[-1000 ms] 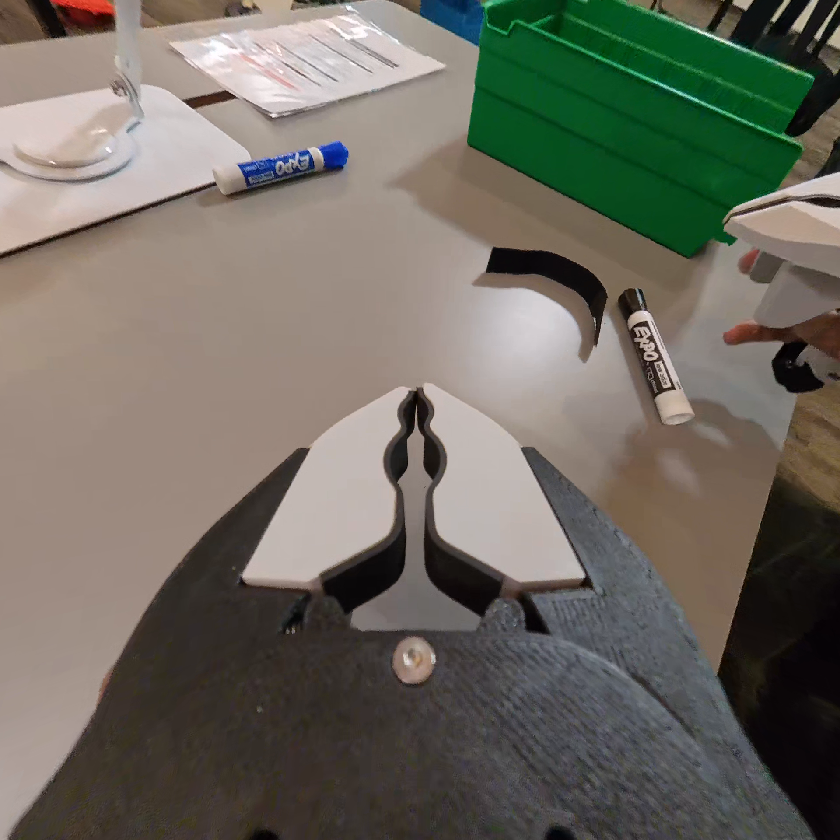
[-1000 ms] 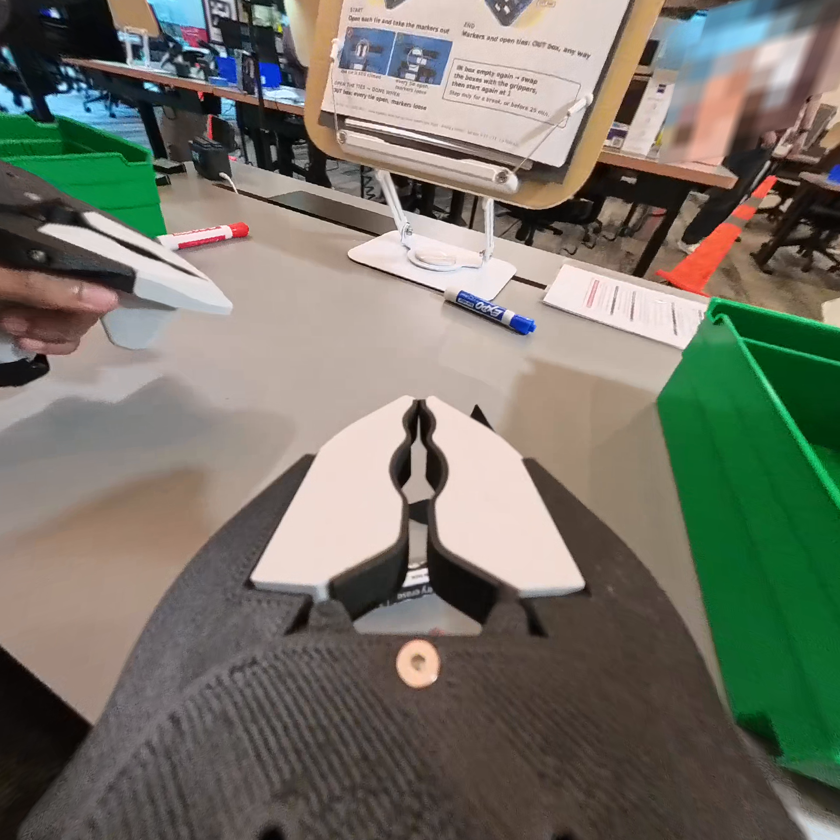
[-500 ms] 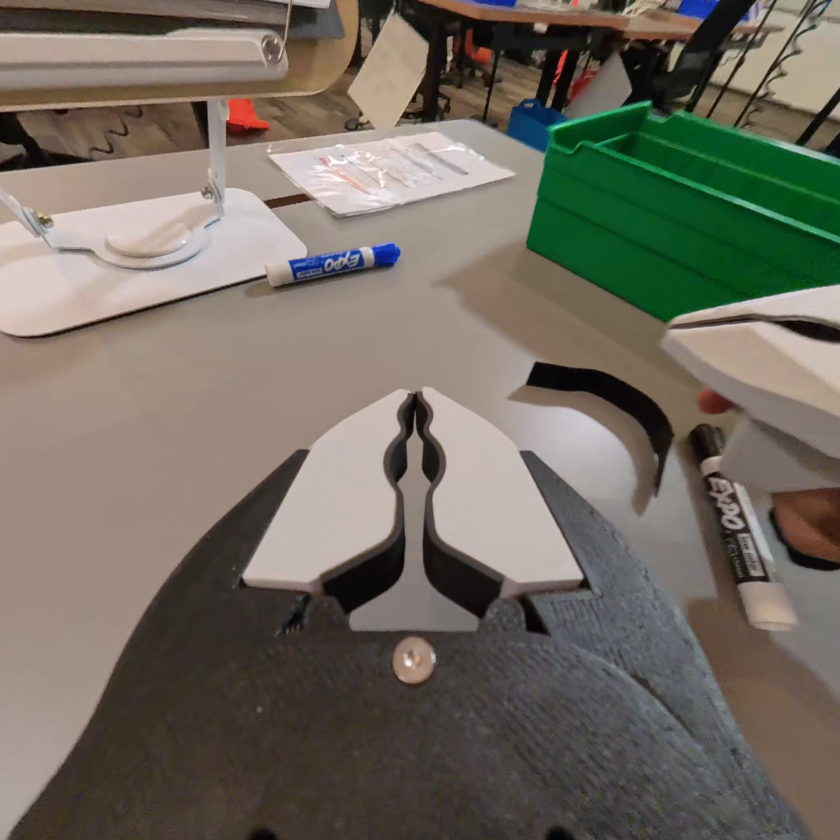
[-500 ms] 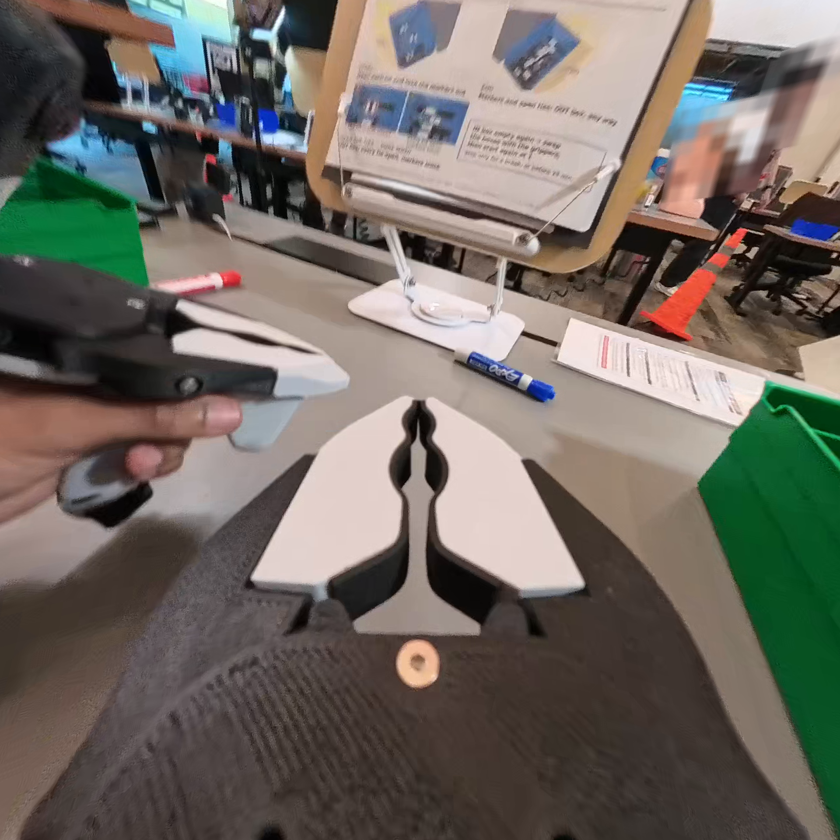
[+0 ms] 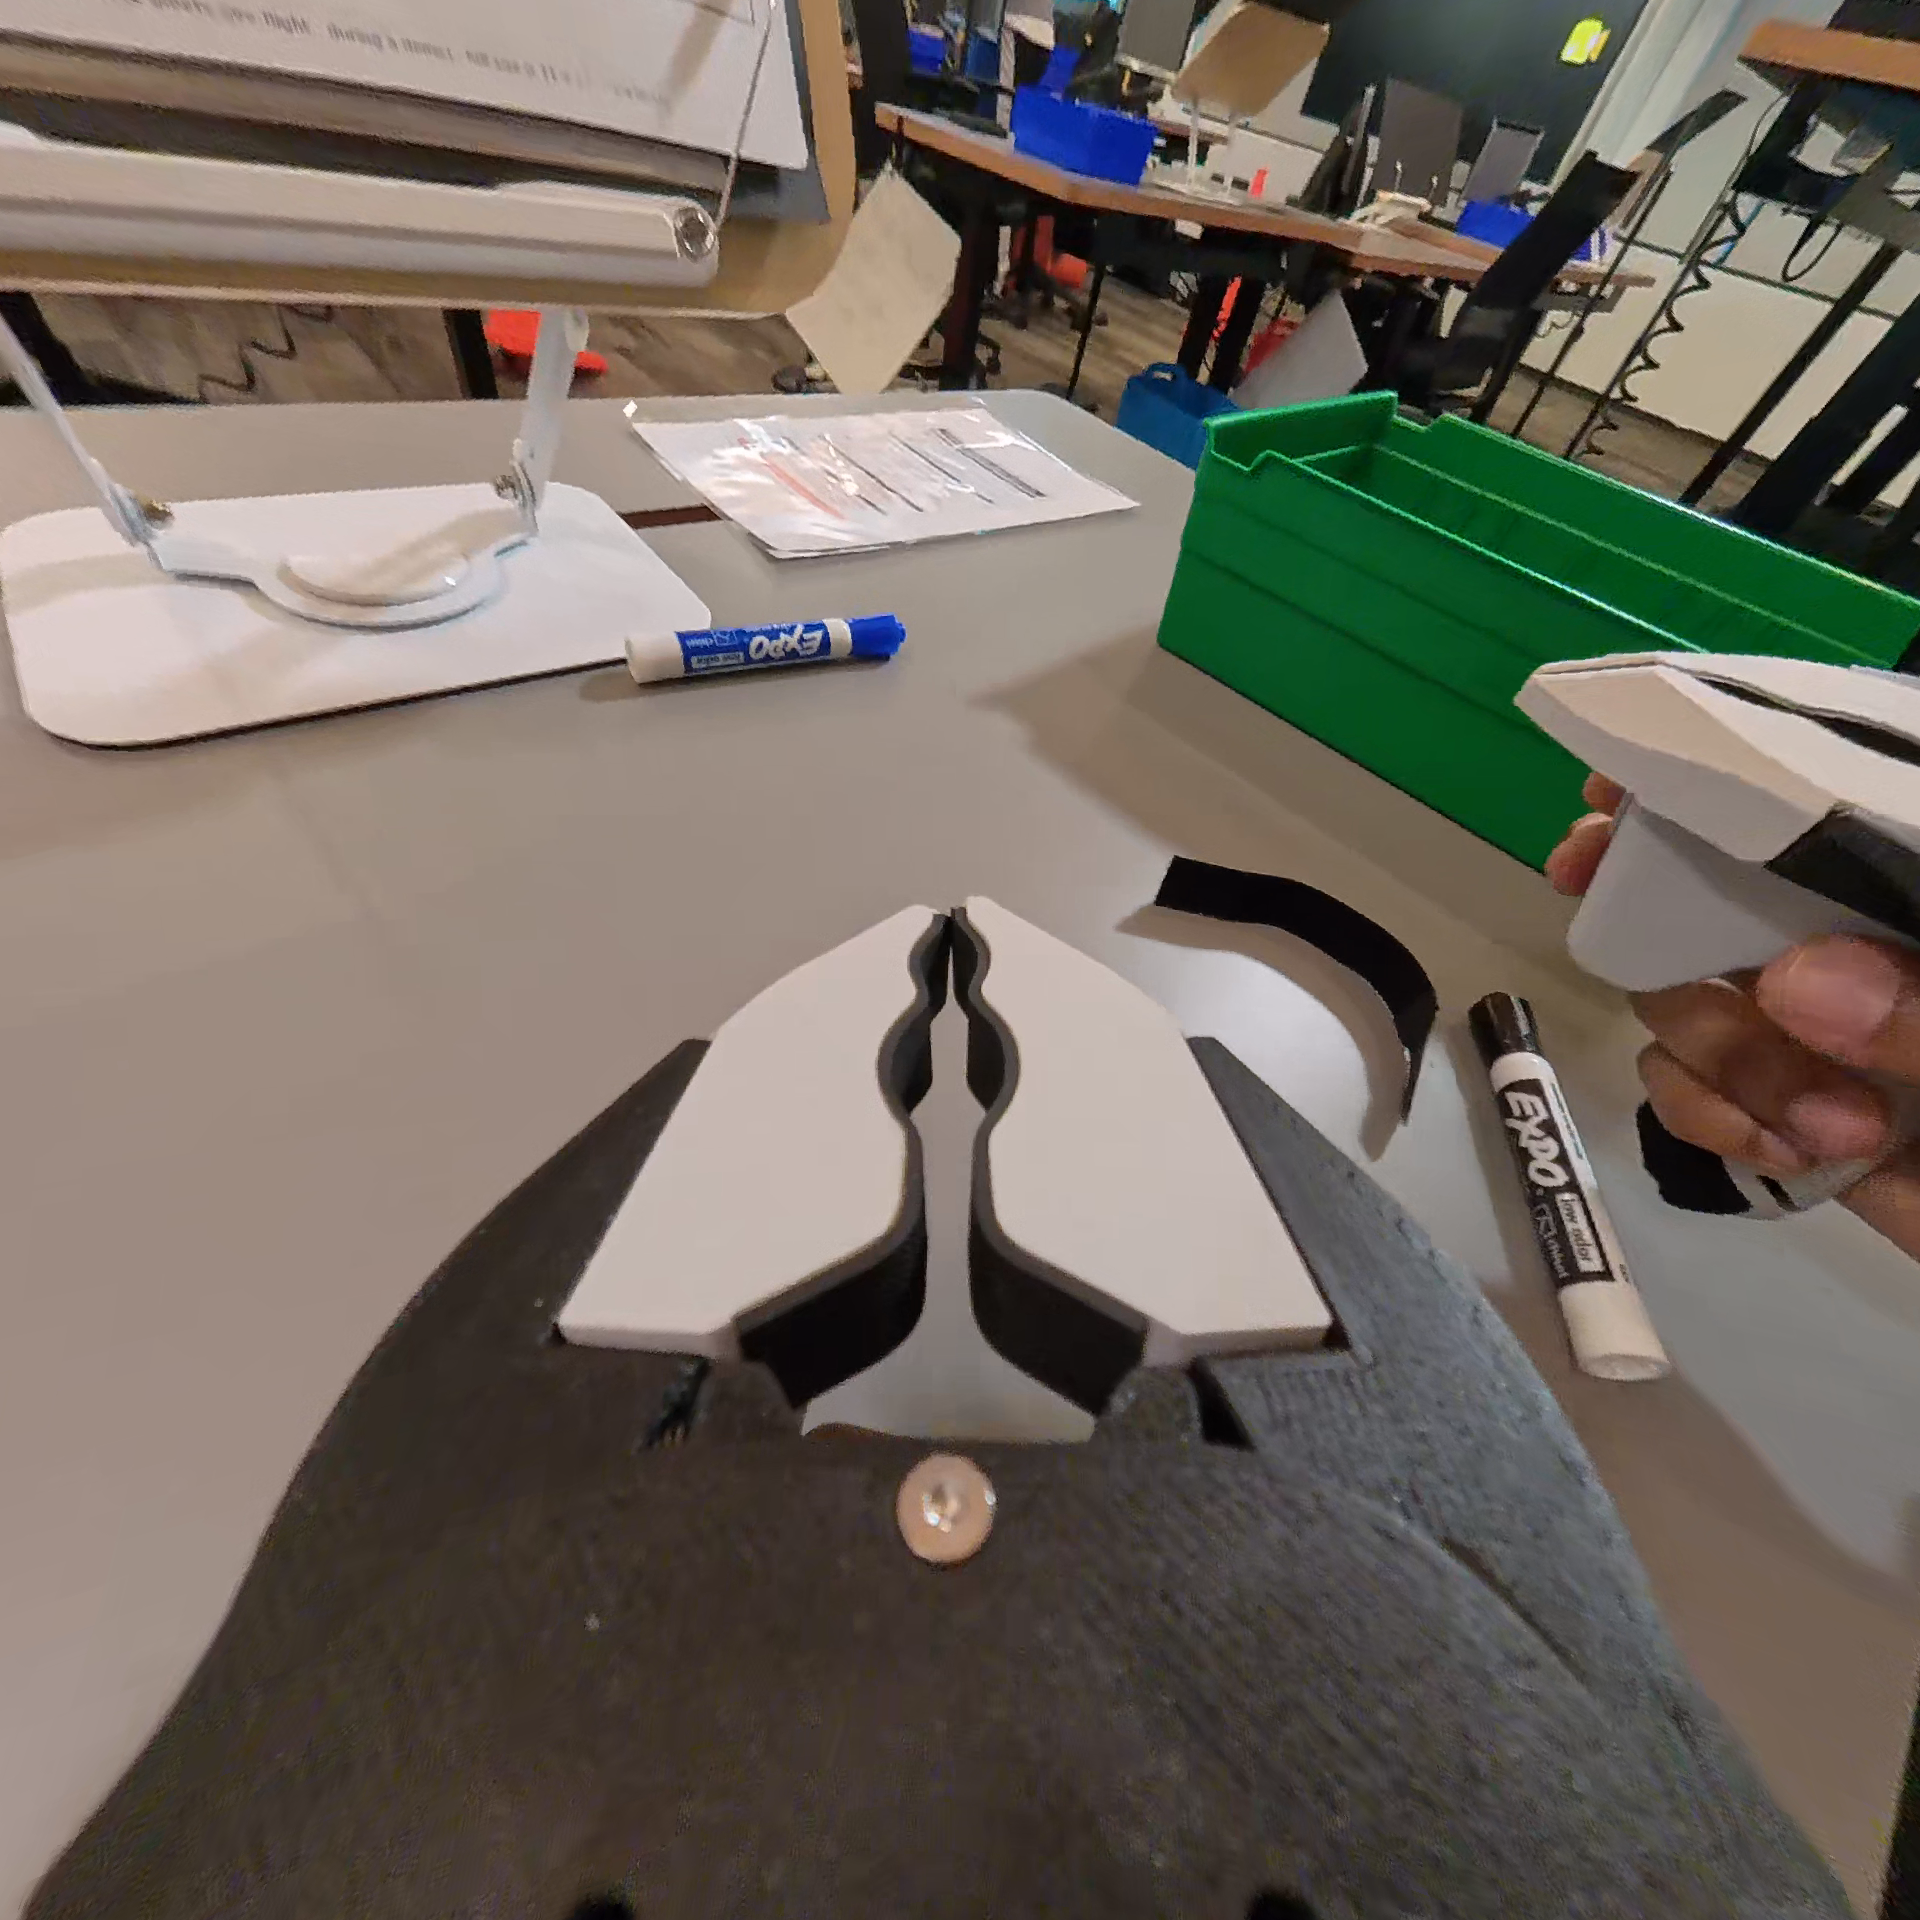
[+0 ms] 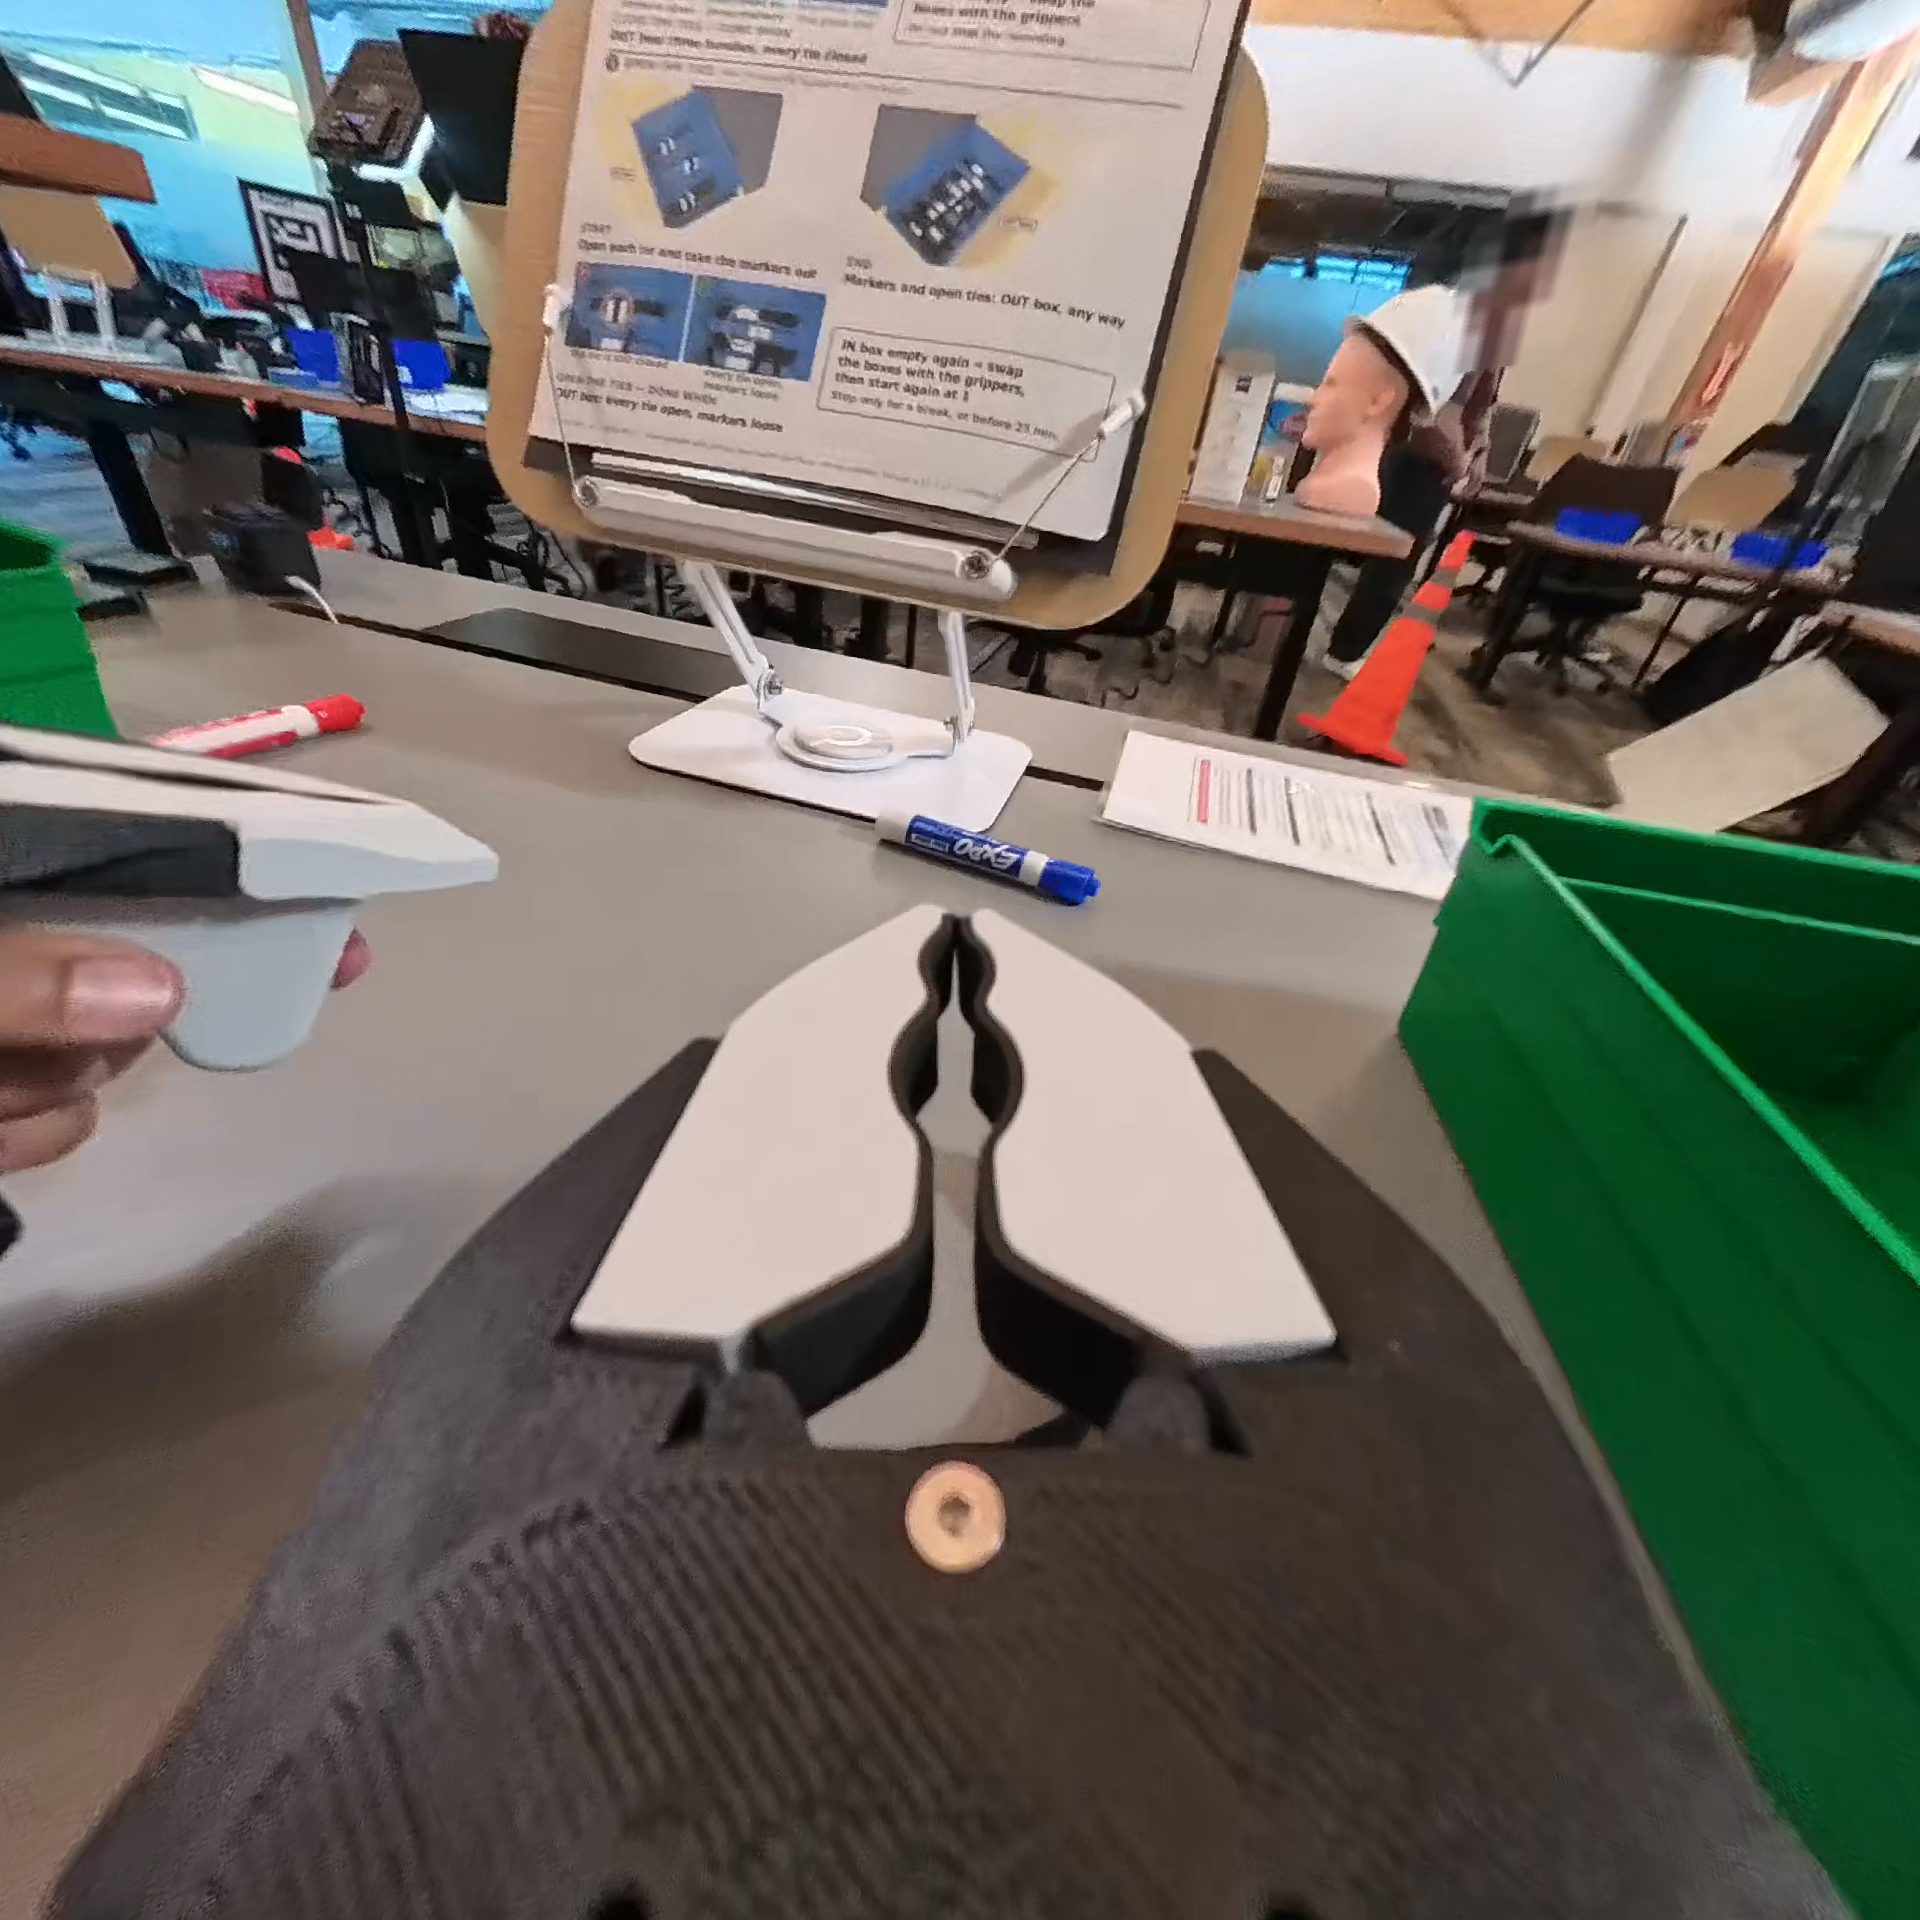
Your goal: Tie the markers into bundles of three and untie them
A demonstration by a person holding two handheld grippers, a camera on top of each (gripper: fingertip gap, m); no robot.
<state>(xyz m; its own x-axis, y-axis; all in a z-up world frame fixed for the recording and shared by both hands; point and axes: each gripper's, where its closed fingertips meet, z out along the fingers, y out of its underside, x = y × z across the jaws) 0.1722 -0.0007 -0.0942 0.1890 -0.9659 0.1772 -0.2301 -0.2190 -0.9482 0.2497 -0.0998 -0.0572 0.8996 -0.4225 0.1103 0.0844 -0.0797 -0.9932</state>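
My left gripper (image 5: pixel 951 914) is shut and empty, held above the grey table. My right gripper (image 6: pixel 954 920) is shut and empty too; it also shows at the right of the left wrist view (image 5: pixel 1704 748). A black marker (image 5: pixel 1558 1184) lies on the table to the right of my left gripper. A curled black strap tie (image 5: pixel 1320 945) lies open beside it. A blue marker (image 5: pixel 764 647) lies near the stand's base, also in the right wrist view (image 6: pixel 987 857). A red marker (image 6: pixel 260 724) lies far left in the right wrist view.
A green bin (image 5: pixel 1507 634) stands at the right, also in the right wrist view (image 6: pixel 1704 1091). A white document stand (image 6: pixel 831 748) with an instruction sheet stands at the back. A laminated sheet (image 5: pixel 883 478) lies beside it. Another green bin's corner (image 6: pixel 42 644) shows far left. The tips of one gripper are about 15 centimetres away from the tips of the other. The curled black strap tie (image 5: pixel 1320 945) is about 12 centimetres from my right fingertips and 20 centimetres from my left. Left tips and right tips are each some 25 centimetres from the blue marker (image 5: pixel 764 647). My right wrist view (image 6: pixel 970 852) looks at it from another angle.
Both grippers have tilted up and drawn back, so more of the room shows. The right gripper has moved closer to the left one. Markers and strap have not moved.
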